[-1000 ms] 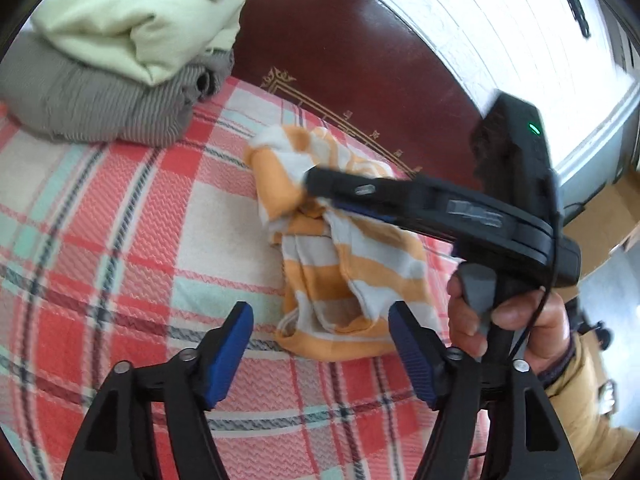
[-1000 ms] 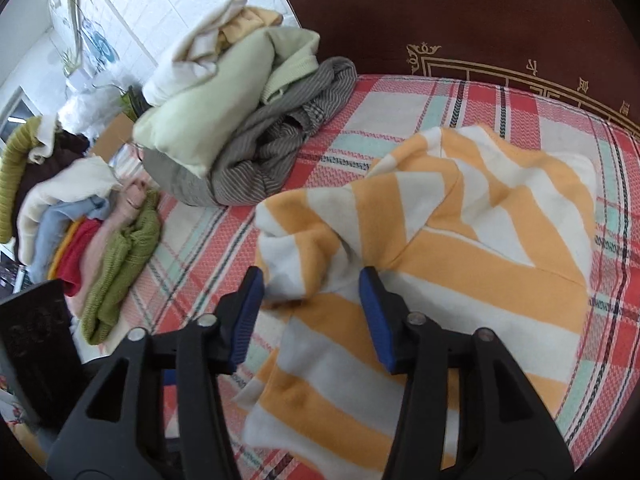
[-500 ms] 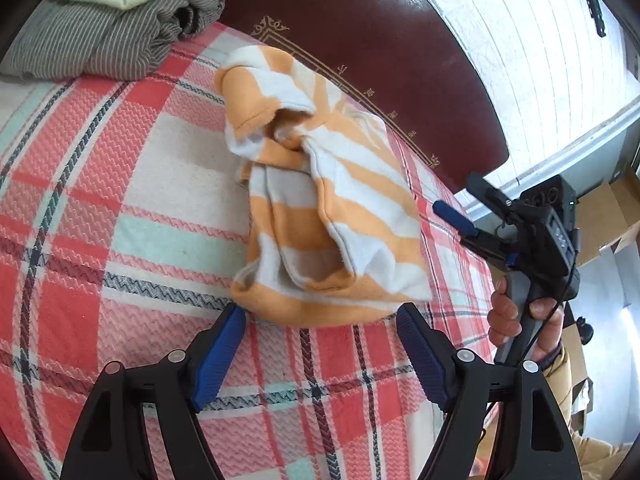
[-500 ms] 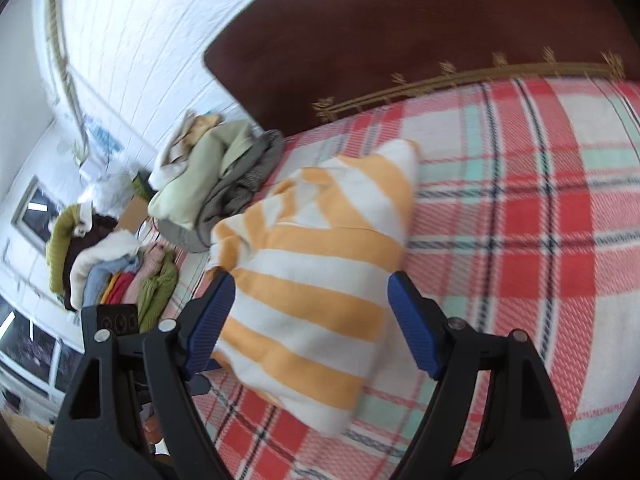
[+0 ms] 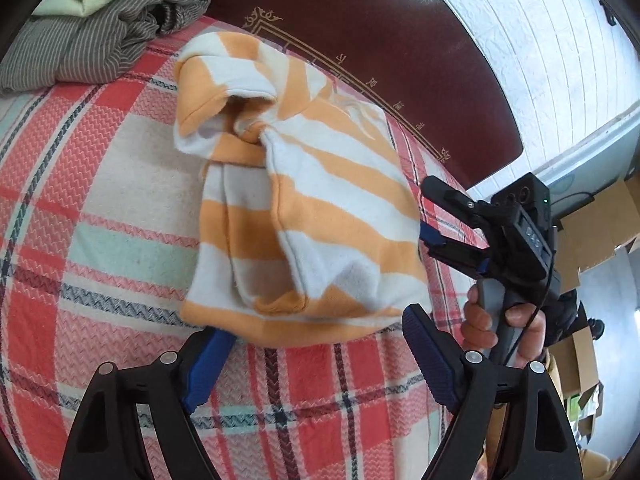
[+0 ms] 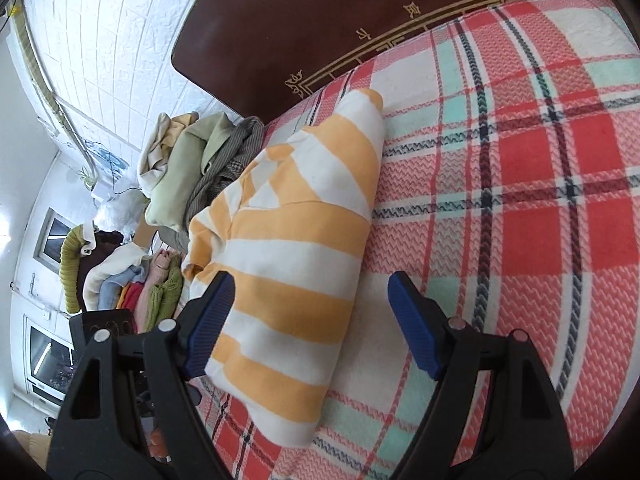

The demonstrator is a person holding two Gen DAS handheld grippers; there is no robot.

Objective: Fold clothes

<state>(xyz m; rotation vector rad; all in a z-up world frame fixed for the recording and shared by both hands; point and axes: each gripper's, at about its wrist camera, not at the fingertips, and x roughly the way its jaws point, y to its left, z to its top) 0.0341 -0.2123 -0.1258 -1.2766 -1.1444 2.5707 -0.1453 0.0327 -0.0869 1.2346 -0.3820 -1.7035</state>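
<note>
Setting: bed covered by a plaid blanket (image 5: 120, 208), red, pink and mint checks; dark wooden headboard (image 5: 360, 40) with gold trim across the top of both views; white brick wall (image 6: 112, 40) behind.

Item 1: orange-and-white striped garment (image 5: 312, 216). Lies on the blanket at centre frame in the left wrist view, left of centre in the right wrist view (image 6: 296, 264). Condition: a compact, roughly folded bundle, one end bunched and knotted-looking toward the upper left of the left wrist view. Change: a second ago the right tool had fabric between its fingers on the garment; half a second ago it had let go and drawn off; the bundle now lies free.

Item 2: left gripper (image 5: 316, 352). Jaws spread wide, empty, at the near hem of the bundle; the left pad sits against or just under the hem edge. Closer to the hem than half a second ago.

Item 3: right gripper (image 6: 312, 316). Jaws spread, holding nothing, straddling the bundle's right edge; seen at right of the left wrist view (image 5: 448, 224), beside the garment.

Item 4: pile of grey striped and pale green clothes (image 5: 100, 32), upper left.

Item 5: stack of coloured knitwear (image 6: 132, 280), left edge of right wrist view.

Assessment: the last fold looks laid; probable remainder is tidying the bunched end or moving the bundle to a pile.
</note>
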